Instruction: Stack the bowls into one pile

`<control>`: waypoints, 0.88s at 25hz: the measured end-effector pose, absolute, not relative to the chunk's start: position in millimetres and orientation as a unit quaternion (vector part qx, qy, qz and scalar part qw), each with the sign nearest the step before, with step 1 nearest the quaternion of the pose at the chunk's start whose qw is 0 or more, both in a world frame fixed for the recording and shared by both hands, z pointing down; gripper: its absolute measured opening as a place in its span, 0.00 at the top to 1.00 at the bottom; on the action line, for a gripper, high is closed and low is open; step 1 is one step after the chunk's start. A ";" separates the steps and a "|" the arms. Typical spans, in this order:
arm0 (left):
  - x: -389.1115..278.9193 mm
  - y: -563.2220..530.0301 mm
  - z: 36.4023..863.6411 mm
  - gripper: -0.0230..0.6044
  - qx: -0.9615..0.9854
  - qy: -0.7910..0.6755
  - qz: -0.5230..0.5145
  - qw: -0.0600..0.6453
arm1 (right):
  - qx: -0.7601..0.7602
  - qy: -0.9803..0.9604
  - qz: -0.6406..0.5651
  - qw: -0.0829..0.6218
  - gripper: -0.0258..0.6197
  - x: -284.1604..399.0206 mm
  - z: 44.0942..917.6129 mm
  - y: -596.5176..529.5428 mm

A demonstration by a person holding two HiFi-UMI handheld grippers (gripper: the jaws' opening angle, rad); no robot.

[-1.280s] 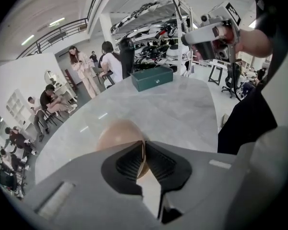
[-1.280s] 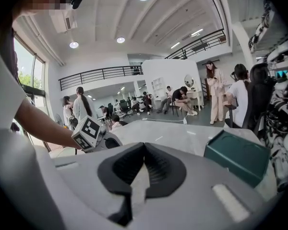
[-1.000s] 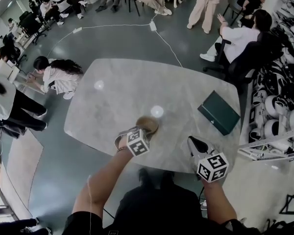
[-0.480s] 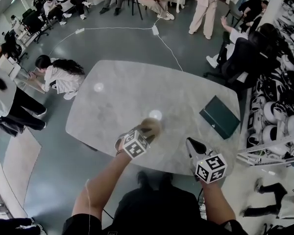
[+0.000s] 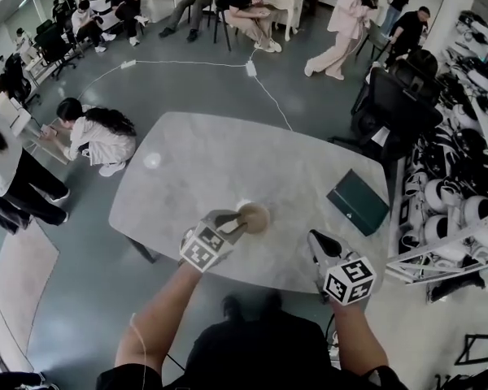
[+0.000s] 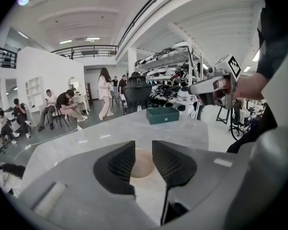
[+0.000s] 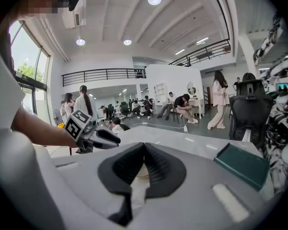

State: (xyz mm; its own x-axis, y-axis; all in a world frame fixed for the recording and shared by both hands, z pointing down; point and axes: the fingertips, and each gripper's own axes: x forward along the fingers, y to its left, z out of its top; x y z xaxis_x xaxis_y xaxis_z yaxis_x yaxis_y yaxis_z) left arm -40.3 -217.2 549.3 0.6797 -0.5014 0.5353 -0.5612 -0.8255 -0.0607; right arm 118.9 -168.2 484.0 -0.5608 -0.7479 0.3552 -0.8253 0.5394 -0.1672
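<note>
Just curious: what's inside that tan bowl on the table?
Nothing shows inside the tan bowl; its hollow looks bare. The left gripper covers its near edge, so that part is hidden.

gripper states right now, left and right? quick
Left gripper: open, jaws have just been opening, nothing between them; the bowl pile sits beyond.
Right gripper: shut, empty.
</note>
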 end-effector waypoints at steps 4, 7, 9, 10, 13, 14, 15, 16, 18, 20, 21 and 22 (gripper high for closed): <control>-53.0 -203.3 511.3 0.78 0.934 -0.288 0.205 0.043 | 0.460 -0.867 0.146 0.121 0.95 112.9 470.5 -155.4; -62.4 -194.1 489.8 0.79 0.936 -0.302 0.177 0.032 | 0.462 -0.869 0.138 0.111 0.95 111.8 460.2 -147.8; -63.7 -187.4 478.4 0.82 0.933 -0.320 0.162 0.028 | 0.462 -0.871 0.137 0.098 0.95 117.2 455.0 -143.4; -63.3 -183.7 473.4 0.82 0.931 -0.330 0.155 0.027 | 0.461 -0.872 0.134 0.094 0.95 120.8 453.4 -140.8; -60.9 -171.2 461.3 0.84 0.923 -0.357 0.140 0.034 | 0.459 -0.876 0.119 0.092 0.96 131.3 449.7 -131.4; -59.6 -166.6 457.4 0.85 0.920 -0.368 0.133 0.040 | 0.457 -0.877 0.117 0.089 0.96 135.3 448.4 -127.2; -57.7 -161.9 453.4 0.86 0.916 -0.378 0.124 0.049 | 0.454 -0.879 0.117 0.084 0.96 139.6 447.2 -122.9; -54.9 -157.4 450.0 0.87 0.912 -0.389 0.115 0.060 | 0.449 -0.882 0.117 0.080 0.96 144.2 446.4 -118.7; -46.0 -148.6 446.5 0.92 0.904 -0.408 0.099 0.079 | 0.436 -0.889 0.113 0.080 0.96 154.8 446.7 -111.4; -35.7 -141.0 447.0 0.94 0.896 -0.426 0.089 0.087 | 0.425 -0.895 0.106 0.085 0.96 168.4 447.8 -108.5; -32.0 -138.0 448.1 0.95 0.892 -0.434 0.088 0.089 | 0.423 -0.896 0.103 0.084 0.96 174.8 447.2 -109.7; -30.0 -135.3 449.7 0.95 0.888 -0.441 0.089 0.092 | 0.422 -0.897 0.102 0.080 0.96 179.9 445.3 -111.7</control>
State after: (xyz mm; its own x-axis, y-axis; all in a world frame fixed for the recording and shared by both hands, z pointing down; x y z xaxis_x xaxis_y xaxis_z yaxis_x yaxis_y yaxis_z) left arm -30.0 -135.3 449.7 0.5944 -0.7677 0.2394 -0.8005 -0.5934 0.0849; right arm 179.9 -111.7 445.3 -0.6310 -0.7412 0.2290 -0.7737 0.6230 -0.1156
